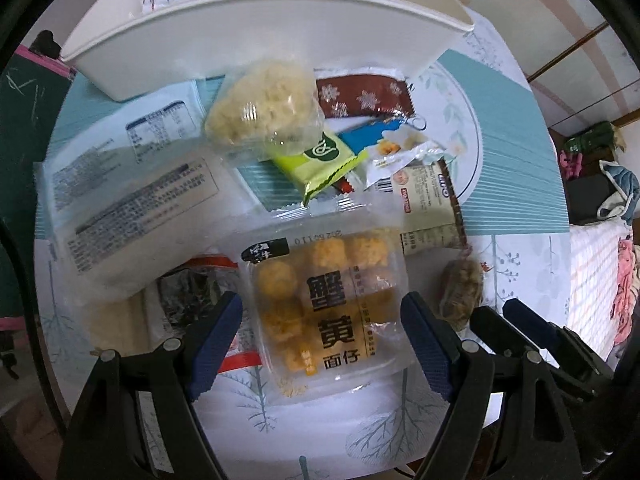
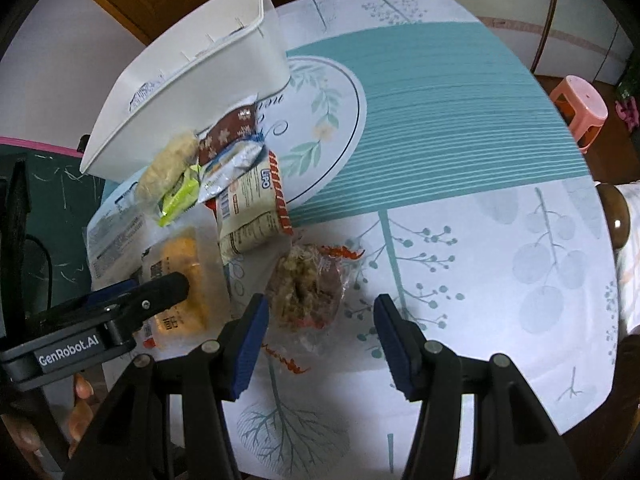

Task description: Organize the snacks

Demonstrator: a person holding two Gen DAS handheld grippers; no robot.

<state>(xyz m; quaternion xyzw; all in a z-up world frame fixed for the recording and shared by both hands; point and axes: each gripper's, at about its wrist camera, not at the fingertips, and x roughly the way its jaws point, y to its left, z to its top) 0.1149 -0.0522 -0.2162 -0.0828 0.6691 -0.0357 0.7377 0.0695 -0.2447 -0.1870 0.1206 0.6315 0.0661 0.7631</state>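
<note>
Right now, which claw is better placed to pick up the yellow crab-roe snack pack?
The left claw. It is open, and the yellow snack pack lies between its fingers. The right claw is open over the brown snack.

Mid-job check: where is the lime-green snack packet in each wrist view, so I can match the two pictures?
Left wrist: the lime-green snack packet lies just above centre, partly under the clear bag of pale puffed snack.
Right wrist: the packet is left of centre, small, wedged in the snack pile.
Shared landmark: the white bin behind the pile.
</note>
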